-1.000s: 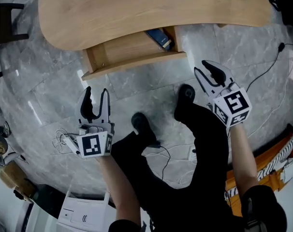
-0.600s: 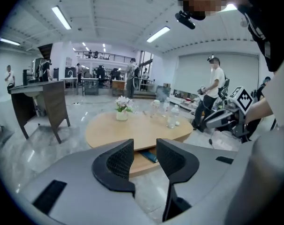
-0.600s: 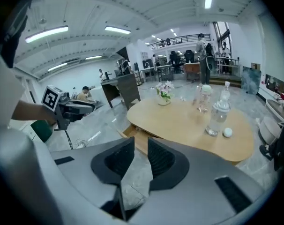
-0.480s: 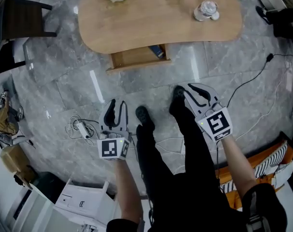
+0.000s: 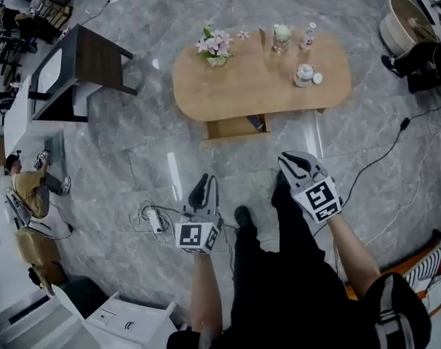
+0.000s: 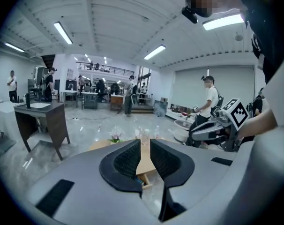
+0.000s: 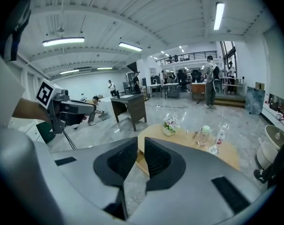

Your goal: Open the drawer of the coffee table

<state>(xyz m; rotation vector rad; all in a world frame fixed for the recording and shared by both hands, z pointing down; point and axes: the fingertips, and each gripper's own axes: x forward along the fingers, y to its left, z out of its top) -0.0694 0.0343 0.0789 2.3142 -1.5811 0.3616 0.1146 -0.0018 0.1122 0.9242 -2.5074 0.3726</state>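
The person stands on the grey marble floor (image 5: 133,158), well back from the low wooden desk (image 5: 242,86), and holds both tools in front of the body, far from it. The drawer (image 5: 231,128) is already pulled out from under the near edge of the desk, towards the person. A small dark thing (image 5: 255,122) lies at its right end, but what it is I cannot tell.

The left tool (image 5: 204,186) points forward over the floor. In the left gripper view its jaws have just been closing, so only a narrow slit remains between the ribbed pads (image 6: 128,158) and nothing is between them. The right tool (image 5: 293,162) is the same: its jaws have also just been closing, the gap is thin, and no thing is held.

On the desk top there are a small bunch of pale flowers (image 5: 215,46), a glass with a green lid (image 5: 281,36), a clear bottle (image 5: 308,35) and a small glass pot (image 5: 304,73) — all at the far side or in the middle, away from the drawer. On the floor, just left of the left tool, lies a white power strip with loose cables (image 5: 153,217).
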